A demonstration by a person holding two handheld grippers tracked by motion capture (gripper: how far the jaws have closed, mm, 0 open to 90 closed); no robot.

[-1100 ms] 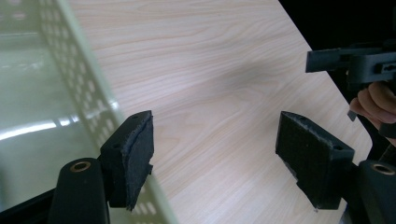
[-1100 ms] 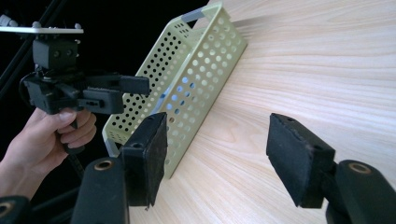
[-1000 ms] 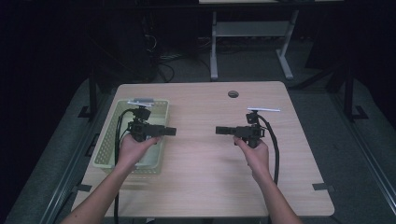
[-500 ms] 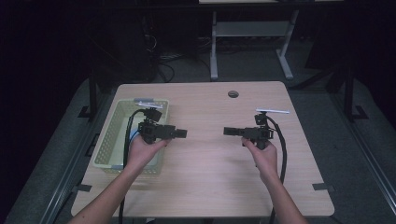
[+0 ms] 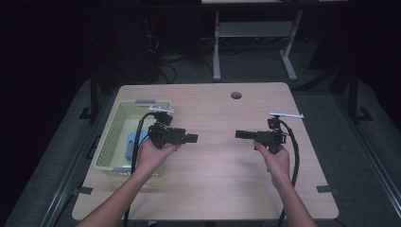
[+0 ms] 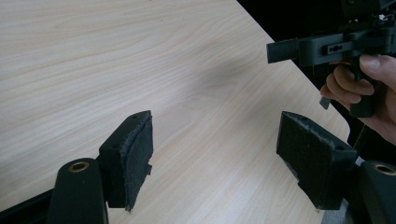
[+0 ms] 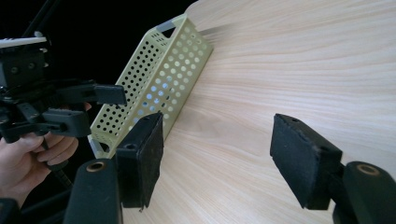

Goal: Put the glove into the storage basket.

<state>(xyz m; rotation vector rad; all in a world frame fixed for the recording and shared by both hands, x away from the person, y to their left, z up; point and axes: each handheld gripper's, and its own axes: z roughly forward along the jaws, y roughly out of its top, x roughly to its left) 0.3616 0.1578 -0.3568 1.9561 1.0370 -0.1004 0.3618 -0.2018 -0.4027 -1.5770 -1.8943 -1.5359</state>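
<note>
**A:** What are the hands doing?

**B:** A person holds a black gripper in each hand, low over a pale wooden table (image 5: 222,184). The left gripper (image 5: 193,138) and the right gripper (image 5: 239,134) point at each other across the middle of the tabletop, well apart. Both have their jaws spread wide with nothing between the pads.

**A:** What are they working on?

**B:** A yellow-green perforated basket (image 5: 109,124) sits along the left edge of the tabletop. A blue thing (image 5: 131,143) lies inside it, towards the near end. I cannot tell what it is. The left hand is just beside the basket's right wall.

**A:** How should the pick be done?

**B:** My judgement is that the left gripper is best placed. It should turn back towards the basket, tip its jaws down and clear the rim before lowering. The pads should straddle the blue thing squarely and close only once both sides are covered. The trailing cable could snag the basket wall. The right gripper could steady the basket if it slides.

**A:** And the surroundings?

**B:** The tabletop is bare wood grain, with a small round hole (image 5: 236,95) near the far edge. Around it are dark floor mats. A white metal stand (image 5: 255,29) and loose cables sit behind in a dim room.
</note>
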